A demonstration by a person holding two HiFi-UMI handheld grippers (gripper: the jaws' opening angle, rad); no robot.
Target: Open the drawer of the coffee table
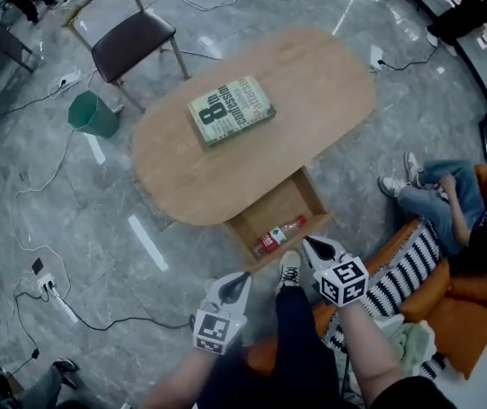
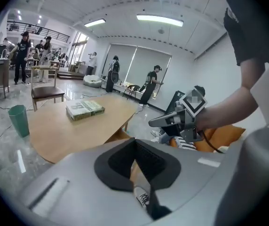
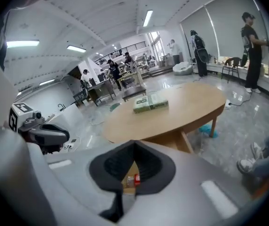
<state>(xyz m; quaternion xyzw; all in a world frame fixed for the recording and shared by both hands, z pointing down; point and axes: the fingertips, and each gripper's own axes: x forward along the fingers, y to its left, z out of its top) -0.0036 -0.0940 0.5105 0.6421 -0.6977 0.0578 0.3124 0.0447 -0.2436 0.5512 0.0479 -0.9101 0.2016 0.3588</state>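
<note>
**A:** Where is the drawer [image 1: 271, 214]?

**B:** It stands open, pulled out from under the near long edge of the counter [image 1: 312, 83], toward the counter's right half. A plastic bottle [image 1: 277, 236] with a red label lies on its side in it, against the front wall, the part farthest out from the counter.

**A:** And the two tools?

**B:** Both are off the counter on its near side, touching neither it nor the drawer. The left gripper [image 1: 243, 276] is out past the drawer front; its jaws are together with nothing between them. The right gripper [image 1: 310, 244] is just off the drawer's front right corner; its jaws are also pressed together and hold nothing.

**A:** Anything on top of the counter?

**B:** One thick green book [image 1: 231, 110] lying flat near the middle, a little toward the left end.

**A:** What else is around the counter?

**B:** A shoe [image 1: 289, 268] of the person holding the tools is on the floor just off the drawer front, between the two grippers. A wooden chair [image 1: 133, 37] with a dark seat stands beyond the counter's far left end, and a green bin [image 1: 93, 114] sits on the floor near that end. Another person [image 1: 448, 203] sits off the counter's right end
</note>
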